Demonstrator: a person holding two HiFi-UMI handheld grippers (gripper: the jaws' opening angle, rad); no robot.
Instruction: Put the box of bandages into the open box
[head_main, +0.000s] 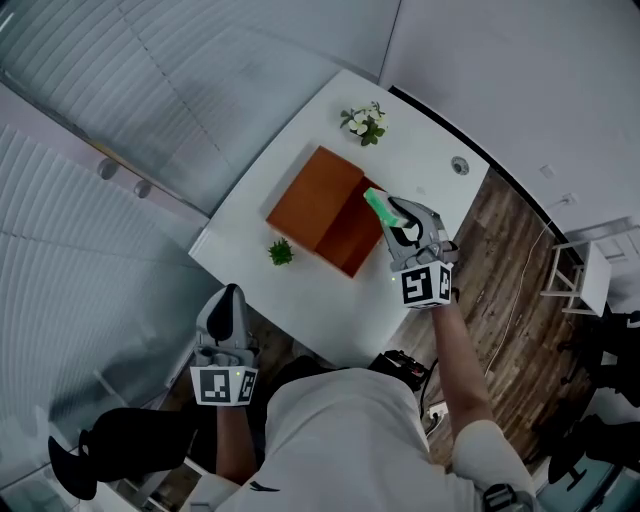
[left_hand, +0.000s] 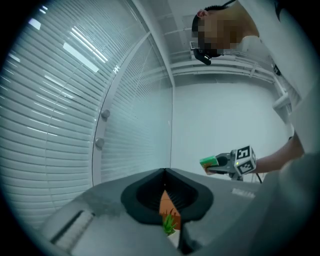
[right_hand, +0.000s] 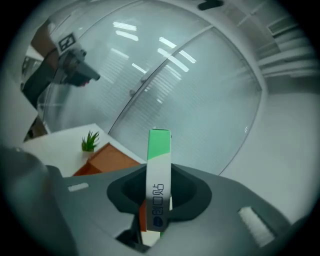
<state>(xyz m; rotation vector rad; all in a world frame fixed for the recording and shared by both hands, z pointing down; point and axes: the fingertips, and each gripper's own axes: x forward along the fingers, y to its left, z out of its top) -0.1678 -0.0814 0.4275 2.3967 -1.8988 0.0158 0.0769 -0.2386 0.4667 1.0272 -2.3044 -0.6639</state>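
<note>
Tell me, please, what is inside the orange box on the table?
Only plain orange surfaces show on the orange box; no item is visible in it. The right tool, shut on the green and white box, covers part of its right side, which is hidden.

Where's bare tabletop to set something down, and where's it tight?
Bare: the table strip between the white flowers and the round grommet, and the near edge below the orange open box and small green plant. Tight: the middle, filled by the box, with the right tool holding the bandage box above it.
</note>
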